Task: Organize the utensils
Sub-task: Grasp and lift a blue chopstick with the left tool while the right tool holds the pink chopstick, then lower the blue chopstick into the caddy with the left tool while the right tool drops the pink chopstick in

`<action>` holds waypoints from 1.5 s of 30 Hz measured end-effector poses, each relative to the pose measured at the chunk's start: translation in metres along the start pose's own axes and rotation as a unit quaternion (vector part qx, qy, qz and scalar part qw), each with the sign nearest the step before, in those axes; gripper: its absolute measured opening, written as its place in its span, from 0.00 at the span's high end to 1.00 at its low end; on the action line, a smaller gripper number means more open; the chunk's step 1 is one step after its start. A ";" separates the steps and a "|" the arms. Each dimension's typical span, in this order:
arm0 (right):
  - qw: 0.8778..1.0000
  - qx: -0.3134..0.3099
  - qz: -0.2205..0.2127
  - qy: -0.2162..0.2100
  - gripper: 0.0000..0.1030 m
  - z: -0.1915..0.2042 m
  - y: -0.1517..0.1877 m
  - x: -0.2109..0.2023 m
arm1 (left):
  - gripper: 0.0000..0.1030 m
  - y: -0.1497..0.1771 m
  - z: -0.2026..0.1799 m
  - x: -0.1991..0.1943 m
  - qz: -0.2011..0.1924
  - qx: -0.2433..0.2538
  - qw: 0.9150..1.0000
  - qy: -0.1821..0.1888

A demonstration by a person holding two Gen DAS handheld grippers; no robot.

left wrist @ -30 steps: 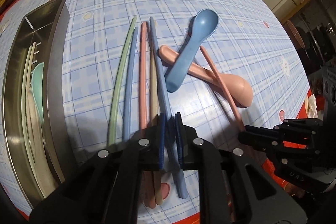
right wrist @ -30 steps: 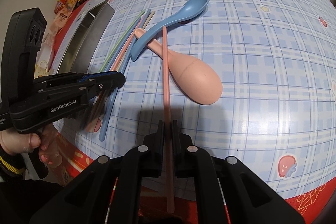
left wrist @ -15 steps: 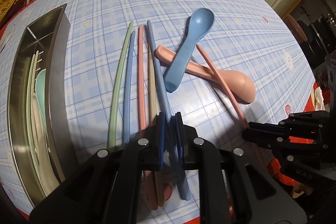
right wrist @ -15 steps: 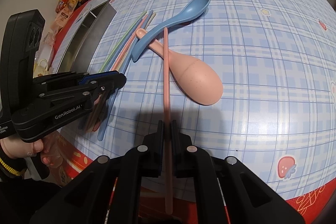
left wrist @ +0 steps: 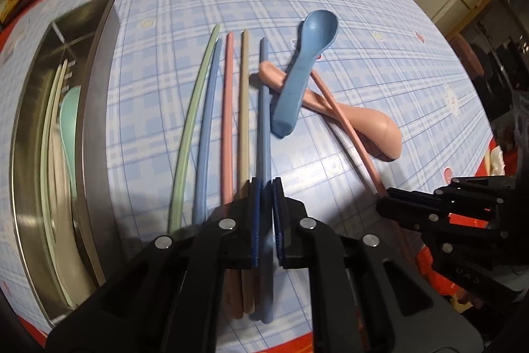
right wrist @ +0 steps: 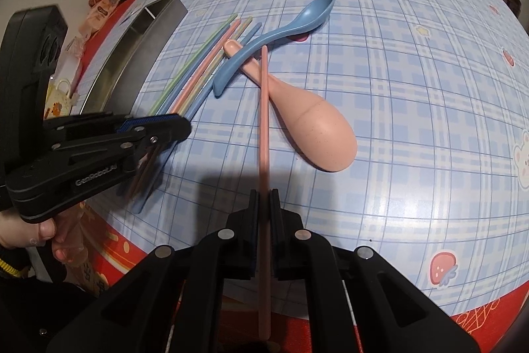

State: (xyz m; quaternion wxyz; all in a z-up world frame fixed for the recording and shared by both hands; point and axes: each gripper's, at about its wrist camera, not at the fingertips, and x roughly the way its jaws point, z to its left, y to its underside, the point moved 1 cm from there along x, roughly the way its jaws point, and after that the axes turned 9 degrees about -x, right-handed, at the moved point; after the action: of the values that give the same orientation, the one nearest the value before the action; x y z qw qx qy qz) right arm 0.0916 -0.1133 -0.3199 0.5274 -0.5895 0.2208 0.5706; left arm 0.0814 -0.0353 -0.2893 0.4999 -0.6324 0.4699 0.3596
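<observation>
Your left gripper (left wrist: 265, 187) is clenching a blue chopstick (left wrist: 263, 108), having tightened on it over the last second. That stick is now lying straighter, parallel with its neighbours, and is running from the near table edge away from you.

Your right gripper (right wrist: 263, 197) is staying clenched on a pink chopstick (right wrist: 263, 108), much as before. Its long axis is pointing straight away from you, its near end is sticking out past the table (right wrist: 413, 88) edge, and its far part is crossing over a pink spoon (right wrist: 310, 118).

Beyond that, a blue spoon (right wrist: 281, 28) is lying across the pink spoon's handle.

Four more chopsticks are lying just left of the blue one. Further left, a metal tray (left wrist: 96, 108) is holding pale utensils.
</observation>
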 end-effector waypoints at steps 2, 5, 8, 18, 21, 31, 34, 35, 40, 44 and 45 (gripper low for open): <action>1.000 0.004 0.002 0.000 0.93 0.000 -0.001 0.000 | 0.89 0.003 0.004 -0.002 0.003 -0.009 1.000 0.003; 1.000 0.020 0.001 -0.012 0.93 -0.003 -0.001 -0.001 | 0.89 0.010 0.011 -0.011 -0.004 -0.025 1.000 0.013; 0.999 0.028 -0.011 -0.020 0.93 -0.004 -0.001 -0.006 | 0.89 0.013 0.017 -0.026 -0.025 -0.035 0.999 0.030; 0.998 0.029 -0.045 -0.032 0.94 0.002 -0.011 -0.021 | 0.89 0.025 0.031 -0.050 -0.052 -0.057 0.996 0.051; 0.998 0.031 -0.047 -0.026 0.94 0.001 -0.011 -0.023 | 0.89 0.026 0.035 -0.053 -0.053 -0.066 0.995 0.052; 0.995 0.079 -0.056 -0.003 0.94 -0.022 0.000 -0.032 | 0.89 0.024 0.027 -0.048 -0.047 -0.057 0.996 0.056; 0.994 0.088 -0.064 0.006 0.94 -0.028 0.005 -0.038 | 0.89 0.023 0.022 -0.045 -0.042 -0.050 0.996 0.057; 0.994 0.091 -0.067 0.005 0.94 -0.029 0.006 -0.039 | 0.89 0.023 0.019 -0.044 -0.040 -0.047 0.996 0.058; 0.990 0.105 -0.093 0.012 0.94 -0.037 0.011 -0.052 | 0.89 0.022 0.012 -0.040 -0.037 -0.038 0.997 0.060; 0.989 0.103 -0.106 0.015 0.94 -0.038 0.011 -0.059 | 0.89 0.021 0.011 -0.041 -0.040 -0.035 0.997 0.061; 0.989 0.102 -0.108 0.015 0.94 -0.036 0.010 -0.060 | 0.89 0.020 0.012 -0.043 -0.042 -0.036 0.997 0.062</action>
State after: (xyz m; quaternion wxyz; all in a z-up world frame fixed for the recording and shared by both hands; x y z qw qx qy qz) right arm 0.0840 -0.1685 -0.2767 0.6400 -0.5612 0.2208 0.4761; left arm 0.0497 -0.0146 -0.2586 0.4616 -0.6902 0.4596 0.3151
